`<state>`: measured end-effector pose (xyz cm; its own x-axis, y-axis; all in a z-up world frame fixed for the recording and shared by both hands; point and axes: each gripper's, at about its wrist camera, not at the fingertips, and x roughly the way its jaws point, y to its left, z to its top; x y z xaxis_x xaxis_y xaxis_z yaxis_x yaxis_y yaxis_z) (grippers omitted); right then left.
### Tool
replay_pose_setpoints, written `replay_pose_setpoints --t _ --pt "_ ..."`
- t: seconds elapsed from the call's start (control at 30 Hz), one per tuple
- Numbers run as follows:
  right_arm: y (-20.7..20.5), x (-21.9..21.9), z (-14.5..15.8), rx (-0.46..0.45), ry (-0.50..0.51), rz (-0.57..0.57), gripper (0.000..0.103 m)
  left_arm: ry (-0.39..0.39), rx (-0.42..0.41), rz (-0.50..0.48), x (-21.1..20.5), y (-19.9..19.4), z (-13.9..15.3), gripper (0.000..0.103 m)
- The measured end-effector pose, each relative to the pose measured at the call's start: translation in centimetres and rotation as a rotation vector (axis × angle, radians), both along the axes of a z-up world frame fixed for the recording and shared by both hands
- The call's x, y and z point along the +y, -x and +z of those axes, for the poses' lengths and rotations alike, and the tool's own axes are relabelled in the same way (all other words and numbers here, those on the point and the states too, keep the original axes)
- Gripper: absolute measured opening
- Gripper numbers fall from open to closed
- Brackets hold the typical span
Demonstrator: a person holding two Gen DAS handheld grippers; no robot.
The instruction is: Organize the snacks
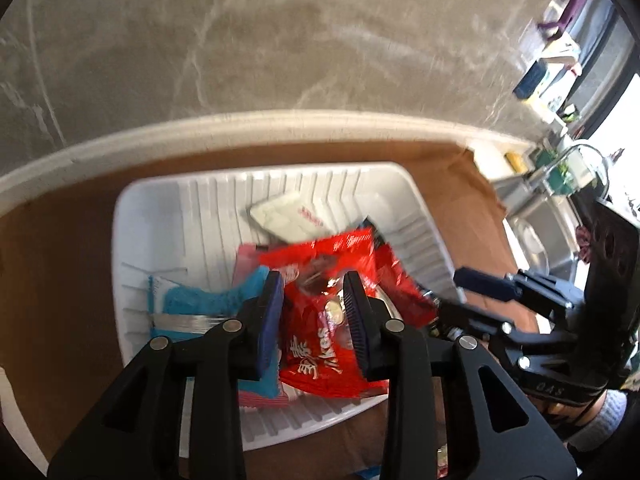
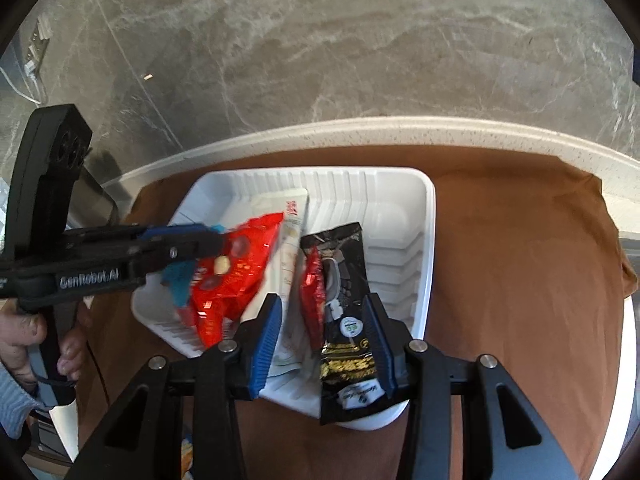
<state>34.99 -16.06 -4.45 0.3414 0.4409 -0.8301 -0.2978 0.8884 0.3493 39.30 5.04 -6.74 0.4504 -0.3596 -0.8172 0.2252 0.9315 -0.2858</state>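
Note:
A white ribbed tray (image 1: 136, 240) (image 2: 424, 248) sits on a brown cloth and holds several snack packets. My left gripper (image 1: 314, 308) is open right over a red chocolate bag (image 1: 324, 336), its jaws either side of the bag without pressing it. The bag also shows in the right wrist view (image 2: 228, 276). A blue packet (image 1: 192, 304) lies at the tray's left, a white packet (image 1: 288, 216) at the back. My right gripper (image 2: 324, 336) is open above a black packet (image 2: 348, 312) and a small red packet (image 2: 314, 292) at the tray's near right.
The brown cloth (image 2: 512, 280) covers a white counter (image 1: 240, 124) against a grey marble wall (image 2: 320, 40). A sink and tap (image 1: 560, 184) stand to the right. A person's hand (image 2: 24, 336) holds the left gripper's handle.

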Motion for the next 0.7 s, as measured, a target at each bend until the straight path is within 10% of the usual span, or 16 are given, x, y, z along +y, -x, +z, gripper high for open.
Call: replay_pose_setpoints --t 0.37,0.7 --pt "6.5 0.3 5.4 -0.073 -0.043 0.125 0.066 -0.017 -0.075 -0.004 1.8 7.7 5.0 0.029" --pt "13.2 3.1 3.3 0.043 -0.034 0.232 0.066 -0.022 0.026 0.035 4.8 18.8 3.2 0.029"
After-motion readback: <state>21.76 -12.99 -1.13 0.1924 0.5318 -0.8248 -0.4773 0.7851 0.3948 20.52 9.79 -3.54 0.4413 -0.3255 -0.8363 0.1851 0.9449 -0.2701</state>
